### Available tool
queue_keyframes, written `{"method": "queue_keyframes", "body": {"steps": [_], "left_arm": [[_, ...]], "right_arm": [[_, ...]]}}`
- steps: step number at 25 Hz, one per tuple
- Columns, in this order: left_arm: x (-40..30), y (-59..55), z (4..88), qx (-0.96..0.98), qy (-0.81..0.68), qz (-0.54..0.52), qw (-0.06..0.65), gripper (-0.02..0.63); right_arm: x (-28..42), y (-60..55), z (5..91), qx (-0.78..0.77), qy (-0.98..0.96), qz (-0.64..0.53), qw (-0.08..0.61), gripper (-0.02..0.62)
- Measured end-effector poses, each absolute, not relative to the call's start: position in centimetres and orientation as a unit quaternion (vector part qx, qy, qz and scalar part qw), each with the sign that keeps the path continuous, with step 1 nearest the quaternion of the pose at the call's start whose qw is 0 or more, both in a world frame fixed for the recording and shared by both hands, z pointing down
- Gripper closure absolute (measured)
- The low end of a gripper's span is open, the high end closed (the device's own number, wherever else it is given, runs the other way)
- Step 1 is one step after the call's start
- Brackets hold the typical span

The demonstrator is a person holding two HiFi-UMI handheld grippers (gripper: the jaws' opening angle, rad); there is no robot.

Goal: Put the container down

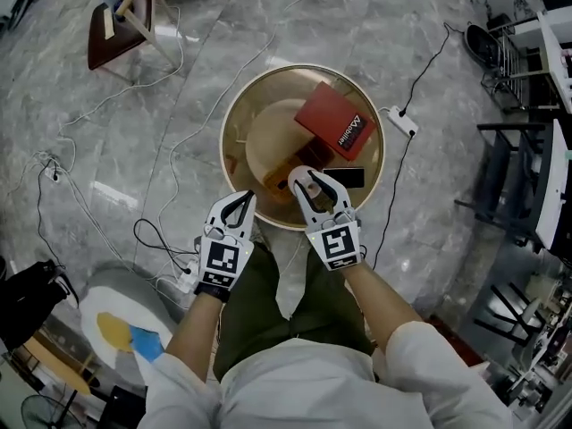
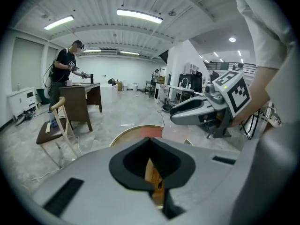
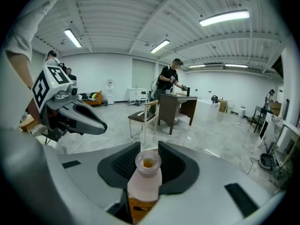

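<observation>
The container is a pale pink bottle (image 3: pixel 145 184) with an orange label and an open mouth. My right gripper (image 3: pixel 149 146) is shut on its body, and the bottle stands upright between the black pads. In the head view this gripper (image 1: pixel 313 182) holds the bottle (image 1: pixel 312 186) over the near edge of a round wooden table (image 1: pixel 234 105). My left gripper (image 1: pixel 239 197) is just left of it at the table's near rim, fingertips together and holding nothing. In the left gripper view its jaws (image 2: pixel 150 140) meet with only the table showing beyond.
On the table lie a red box (image 1: pixel 332 119), a black flat item (image 1: pixel 344 177) and an orange box (image 1: pixel 279 181). Cables and a power strip (image 1: pixel 399 119) cross the floor. A chair (image 1: pixel 125 16) stands far left, metal racks right. A person (image 2: pixel 63 69) works at a distant desk.
</observation>
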State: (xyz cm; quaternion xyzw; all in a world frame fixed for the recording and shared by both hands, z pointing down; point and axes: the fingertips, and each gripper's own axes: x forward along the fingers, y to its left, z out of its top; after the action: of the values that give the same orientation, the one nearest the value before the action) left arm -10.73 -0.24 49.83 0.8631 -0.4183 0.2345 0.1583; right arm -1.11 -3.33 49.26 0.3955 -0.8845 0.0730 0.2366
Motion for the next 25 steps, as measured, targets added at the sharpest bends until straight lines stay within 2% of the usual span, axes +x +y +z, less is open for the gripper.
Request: {"method": "queue_keyframes", "body": {"steps": [25], "left_arm": [[-12.7, -10.0, 65.7, 0.825, -0.456, 0.26, 0.21, 0.598]], "right_arm": [[-5.7, -15.9, 69.4, 0.343, -0.9, 0.092, 0.253, 0.456]]}}
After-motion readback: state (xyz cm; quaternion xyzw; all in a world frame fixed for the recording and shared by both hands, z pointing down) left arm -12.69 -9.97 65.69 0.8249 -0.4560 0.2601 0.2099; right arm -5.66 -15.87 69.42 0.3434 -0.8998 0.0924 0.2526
